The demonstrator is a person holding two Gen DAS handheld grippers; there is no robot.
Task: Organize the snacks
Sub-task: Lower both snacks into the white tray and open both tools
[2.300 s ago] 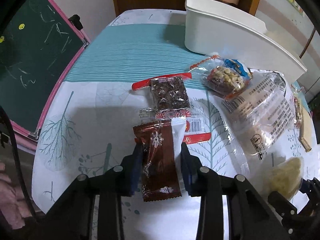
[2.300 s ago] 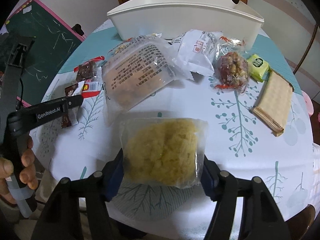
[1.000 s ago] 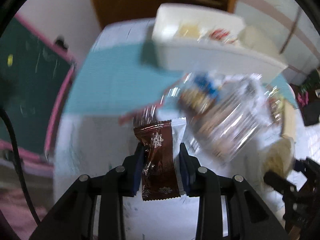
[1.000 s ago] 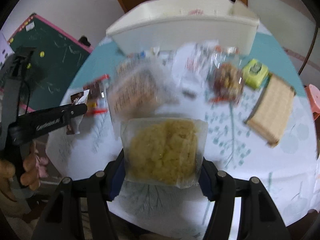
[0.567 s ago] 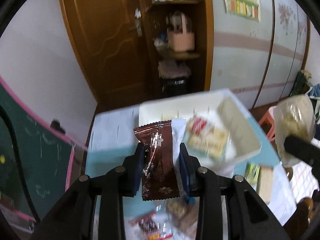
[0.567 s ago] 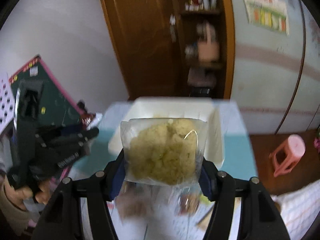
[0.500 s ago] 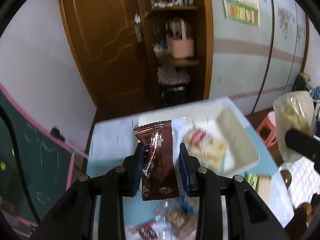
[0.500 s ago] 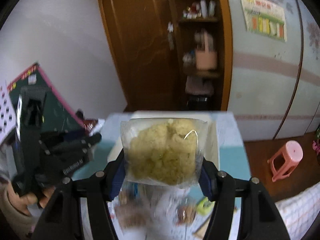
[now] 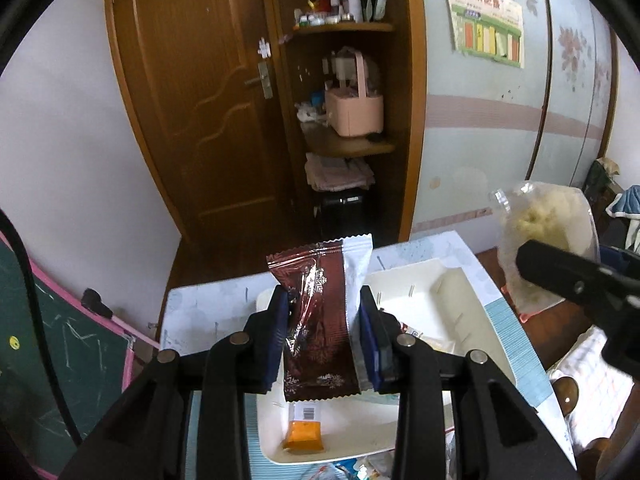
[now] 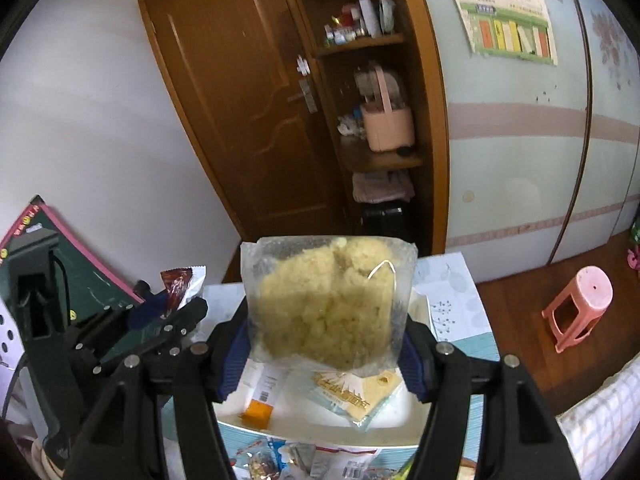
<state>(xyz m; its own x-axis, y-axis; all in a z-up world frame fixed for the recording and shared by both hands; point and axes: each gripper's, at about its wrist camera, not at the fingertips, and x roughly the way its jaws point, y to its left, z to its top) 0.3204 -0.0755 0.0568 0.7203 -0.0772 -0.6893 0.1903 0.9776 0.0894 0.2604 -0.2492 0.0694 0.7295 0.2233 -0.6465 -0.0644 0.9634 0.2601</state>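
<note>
My left gripper (image 9: 323, 312) is shut on a brown and white snack packet (image 9: 320, 320) and holds it in the air above the white bin (image 9: 452, 300). My right gripper (image 10: 326, 336) is shut on a clear bag of yellow crumbly snack (image 10: 326, 300), also above the white bin (image 10: 316, 432). The bin holds an orange-labelled packet (image 9: 303, 434) and a yellow cracker pack (image 10: 354, 394). The yellow bag (image 9: 544, 236) shows at right in the left wrist view; the left gripper (image 10: 176, 304) shows at left in the right wrist view.
The table has a teal striped cloth (image 9: 516, 356). A few snack packets lie on it in front of the bin (image 10: 272, 460). A green chalkboard (image 9: 60, 360) leans at left. A pink stool (image 10: 576, 312) stands on the floor at right. A wooden door (image 9: 192, 100) and shelves are behind.
Both grippers have lifted their packets off the table and carried them up and forward over the white bin. The views now look across the room instead of down at the table.
</note>
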